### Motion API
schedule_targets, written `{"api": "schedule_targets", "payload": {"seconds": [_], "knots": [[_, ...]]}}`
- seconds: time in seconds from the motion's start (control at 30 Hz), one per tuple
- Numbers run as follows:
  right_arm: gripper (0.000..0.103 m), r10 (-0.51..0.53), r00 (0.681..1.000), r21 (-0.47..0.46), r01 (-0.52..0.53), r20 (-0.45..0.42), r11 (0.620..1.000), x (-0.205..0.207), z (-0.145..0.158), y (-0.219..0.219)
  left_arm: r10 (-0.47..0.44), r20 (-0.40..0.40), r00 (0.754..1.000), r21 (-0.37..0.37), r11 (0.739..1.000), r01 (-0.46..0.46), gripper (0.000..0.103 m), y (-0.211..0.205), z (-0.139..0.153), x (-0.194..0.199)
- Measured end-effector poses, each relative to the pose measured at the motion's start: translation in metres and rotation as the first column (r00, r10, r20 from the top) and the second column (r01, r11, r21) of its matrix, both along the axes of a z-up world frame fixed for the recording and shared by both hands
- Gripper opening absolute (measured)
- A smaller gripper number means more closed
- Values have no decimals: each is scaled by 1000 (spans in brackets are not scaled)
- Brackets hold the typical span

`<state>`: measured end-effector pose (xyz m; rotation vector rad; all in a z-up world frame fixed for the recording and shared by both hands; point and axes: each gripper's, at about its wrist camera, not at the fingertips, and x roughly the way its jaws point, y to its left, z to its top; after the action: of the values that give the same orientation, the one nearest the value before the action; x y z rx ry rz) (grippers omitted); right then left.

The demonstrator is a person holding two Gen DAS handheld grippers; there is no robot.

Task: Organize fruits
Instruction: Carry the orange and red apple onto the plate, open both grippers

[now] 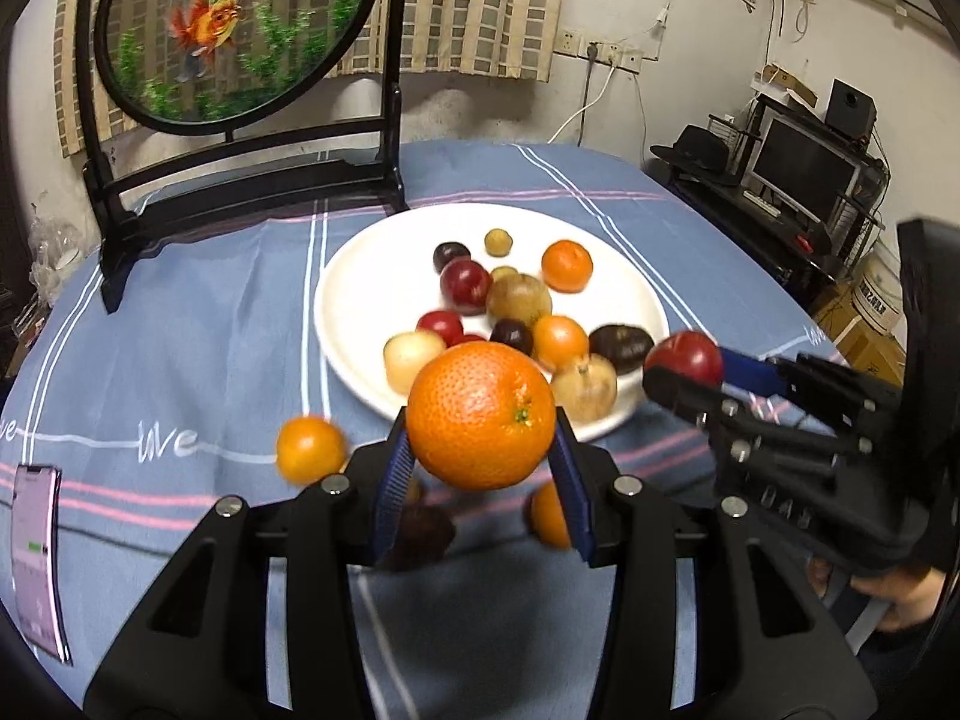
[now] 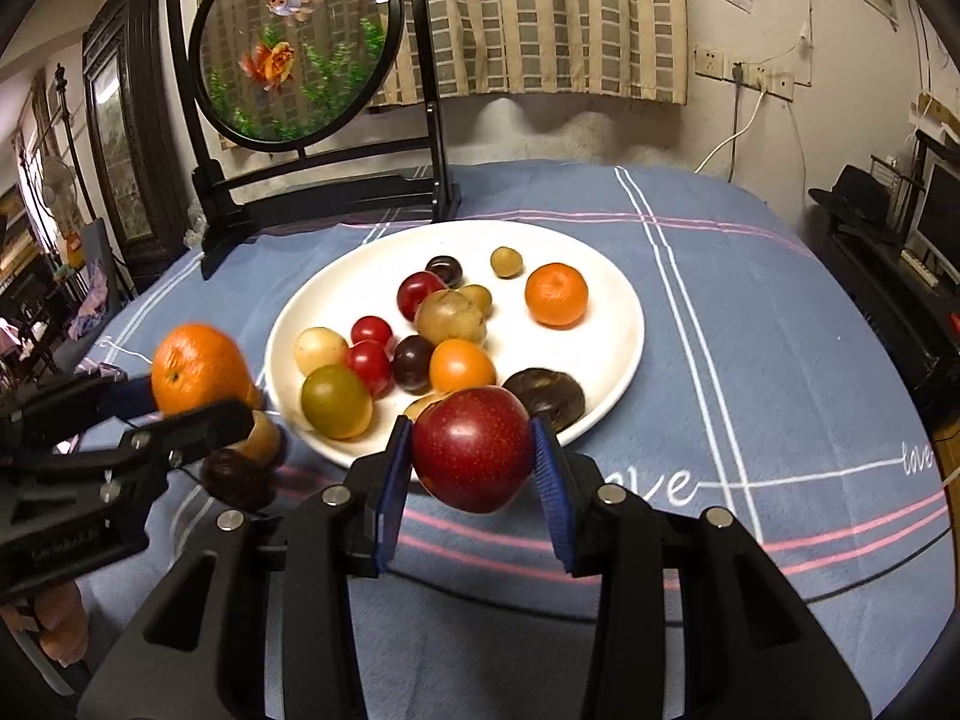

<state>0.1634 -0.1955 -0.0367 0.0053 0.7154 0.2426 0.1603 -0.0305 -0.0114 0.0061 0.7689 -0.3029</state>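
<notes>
A white plate (image 1: 360, 264) (image 2: 606, 324) in the middle of the table holds several small fruits: oranges, red and dark plums, pale and green ones. My left gripper (image 1: 480, 456) is shut on a large orange (image 1: 480, 414), held above the cloth just in front of the plate; it also shows in the right wrist view (image 2: 198, 369). My right gripper (image 2: 471, 462) is shut on a red plum (image 2: 471, 447), held at the plate's near rim; it shows in the left wrist view (image 1: 687, 357). Loose on the cloth lie small oranges (image 1: 309, 450) (image 1: 549, 513) and a dark fruit (image 1: 420, 531).
A blue striped tablecloth (image 2: 750, 372) covers the round table. A black-framed round goldfish screen (image 1: 240, 30) (image 2: 300, 42) stands at the back left. A phone (image 1: 36, 552) lies at the left edge. A desk with a monitor (image 1: 804, 168) stands to the right.
</notes>
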Motion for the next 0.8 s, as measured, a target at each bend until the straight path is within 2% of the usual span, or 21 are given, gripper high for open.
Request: {"api": "schedule_targets", "payload": {"seconds": [0.33,0.43,0.53,0.63,0.8], "knots": [[41,-26,1000,-83,27,18,996,28,-4,13,47,-31,998,7,999,-47,44,-11,-12,49],[42,-14,1000,-110,15,7,994,35,-8,18,56,-59,997,-31,998,-58,45,-8,-17,61],[55,-14,1000,-115,16,13,993,35,-8,20,71,-70,995,-51,996,-75,46,-7,-22,66],[59,-28,998,-134,36,60,990,31,-2,17,86,-29,996,-43,995,-87,61,-10,-20,64],[59,-26,998,-107,31,48,994,27,-1,12,92,12,996,-34,995,-91,65,-11,-8,55]]}}
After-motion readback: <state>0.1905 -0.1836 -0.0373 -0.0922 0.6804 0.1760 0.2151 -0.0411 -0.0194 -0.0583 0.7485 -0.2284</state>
